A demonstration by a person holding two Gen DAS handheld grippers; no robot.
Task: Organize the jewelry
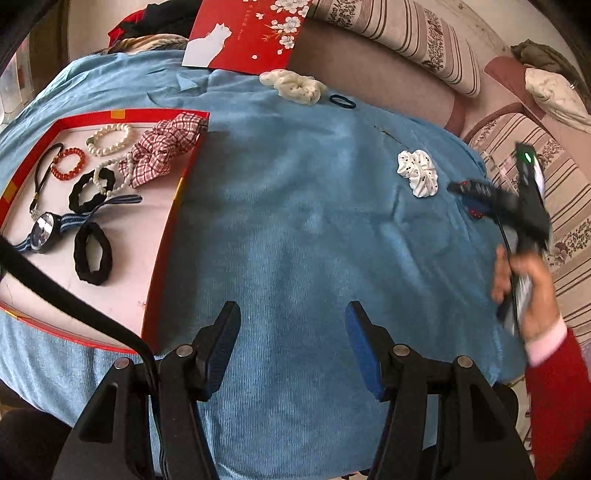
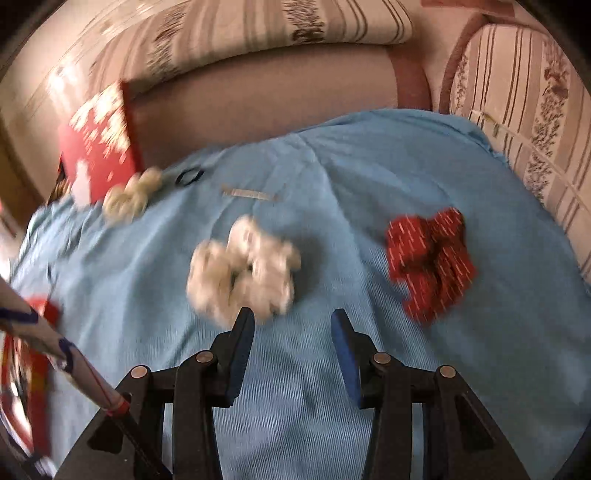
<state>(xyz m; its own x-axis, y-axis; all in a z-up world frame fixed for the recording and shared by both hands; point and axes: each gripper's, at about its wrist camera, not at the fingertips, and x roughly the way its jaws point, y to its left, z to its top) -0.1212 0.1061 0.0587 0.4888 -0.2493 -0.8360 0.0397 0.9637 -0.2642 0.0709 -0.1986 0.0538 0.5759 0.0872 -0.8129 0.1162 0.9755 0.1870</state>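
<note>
Ok, your right claw [image 2: 291, 325] & left claw [image 1: 291, 321] both gape, empty, over the blue cloth [image 1: 295, 221]; white scrunchie [image 2: 243, 269] just beyond right claw, red scrunchie [image 2: 430, 262] further right.

We find ourselves in a private home, in what appears to be a living room. A sofa [image 2: 266, 107] with a plain mauve seat and striped, floral-patterned cushions [image 1: 413, 37] runs behind and to the right of the work surface, and a blue cloth [image 1: 314, 221] of ribbed fabric covers that surface. We also note crumpled clothing [image 1: 546, 55] left on the sofa arm, a red gift-box lid with white blossoms and a cat [image 1: 247, 33], and everyday hair ties and bracelets in a red-rimmed tray [image 1: 159, 280], all household belongings.
</note>
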